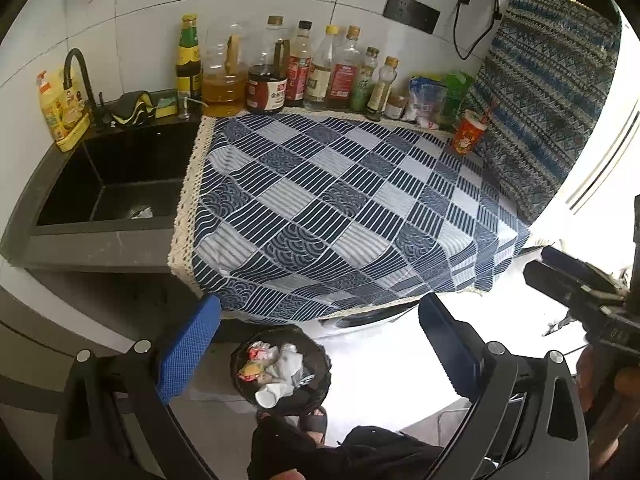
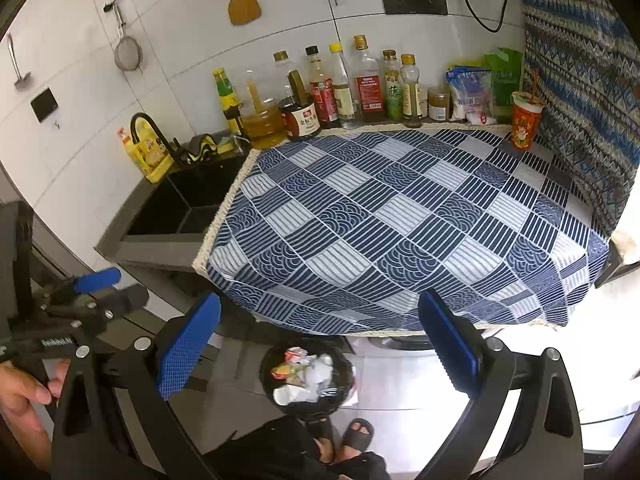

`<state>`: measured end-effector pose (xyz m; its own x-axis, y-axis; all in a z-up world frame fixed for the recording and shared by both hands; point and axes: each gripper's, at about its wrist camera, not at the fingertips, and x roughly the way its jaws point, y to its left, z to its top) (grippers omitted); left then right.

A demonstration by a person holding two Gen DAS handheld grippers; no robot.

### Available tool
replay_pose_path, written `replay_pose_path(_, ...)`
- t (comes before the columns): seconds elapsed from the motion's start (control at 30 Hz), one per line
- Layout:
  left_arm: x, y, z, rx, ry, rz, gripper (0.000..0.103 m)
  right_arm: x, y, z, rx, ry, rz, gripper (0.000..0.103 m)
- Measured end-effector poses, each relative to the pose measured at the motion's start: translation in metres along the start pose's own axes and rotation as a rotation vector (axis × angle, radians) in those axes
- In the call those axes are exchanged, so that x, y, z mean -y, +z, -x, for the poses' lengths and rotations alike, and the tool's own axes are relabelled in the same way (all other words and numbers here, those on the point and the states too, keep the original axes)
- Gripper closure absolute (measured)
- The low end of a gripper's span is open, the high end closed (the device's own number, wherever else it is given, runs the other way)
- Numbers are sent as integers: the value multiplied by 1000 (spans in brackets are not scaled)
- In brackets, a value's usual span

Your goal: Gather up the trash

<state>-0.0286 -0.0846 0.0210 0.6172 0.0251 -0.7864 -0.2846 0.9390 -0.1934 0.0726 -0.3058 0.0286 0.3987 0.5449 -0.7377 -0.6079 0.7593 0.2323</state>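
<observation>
Jaws agape, both grippers hover above bin (image 1: 280, 372), seemingly empty-handed.

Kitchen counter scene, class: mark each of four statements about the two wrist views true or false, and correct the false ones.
1. The trash bin on the floor already holds trash. True.
2. The left gripper is clamped on a cup. False: its jaws are apart and hold nothing.
3. The orange cup with a straw stands on the checked cloth near the right back corner. True.
4. The right gripper is shut. False: its jaws stand wide apart, empty.
</observation>
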Motion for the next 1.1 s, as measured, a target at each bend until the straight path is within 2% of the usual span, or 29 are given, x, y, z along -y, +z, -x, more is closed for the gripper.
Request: replay_pose_path(1.1,9,3,-8,-9,12,-21,7,17,0,-13,-21,8,-43,5)
